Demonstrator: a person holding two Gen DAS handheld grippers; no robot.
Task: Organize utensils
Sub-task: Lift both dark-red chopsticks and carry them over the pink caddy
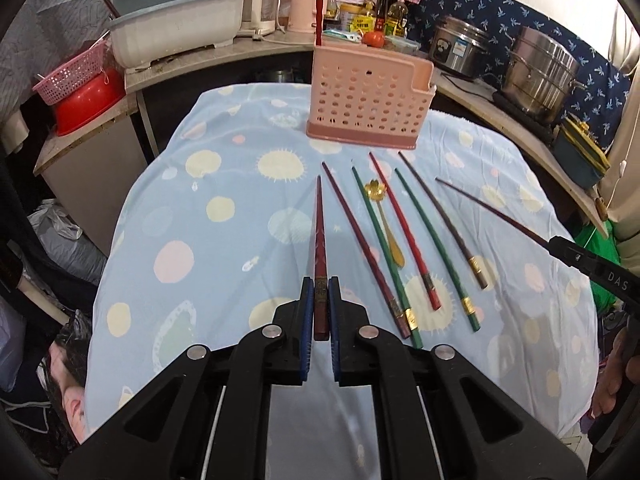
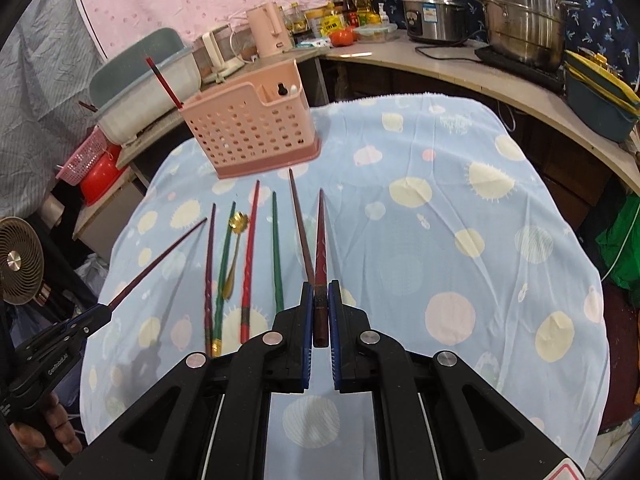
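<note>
Two grippers each clamp one dark red chopstick: the left gripper (image 1: 320,292) holds a chopstick (image 1: 319,240) pointing to twelve o'clock, and the right gripper (image 2: 320,296) pinches another (image 2: 320,240) likewise. Five chopsticks and a gold spoon (image 1: 386,220) lie on the spotted cloth (image 1: 200,240). The pink holder (image 1: 368,104) stands at twelve o'clock, one chopstick upright inside.

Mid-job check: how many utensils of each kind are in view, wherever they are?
Chopsticks on cloth: 5
Chopsticks held, one each in left gripper and right gripper: 2
Chopstick in basket: 1
Spoon: 1
Total: 9
</note>
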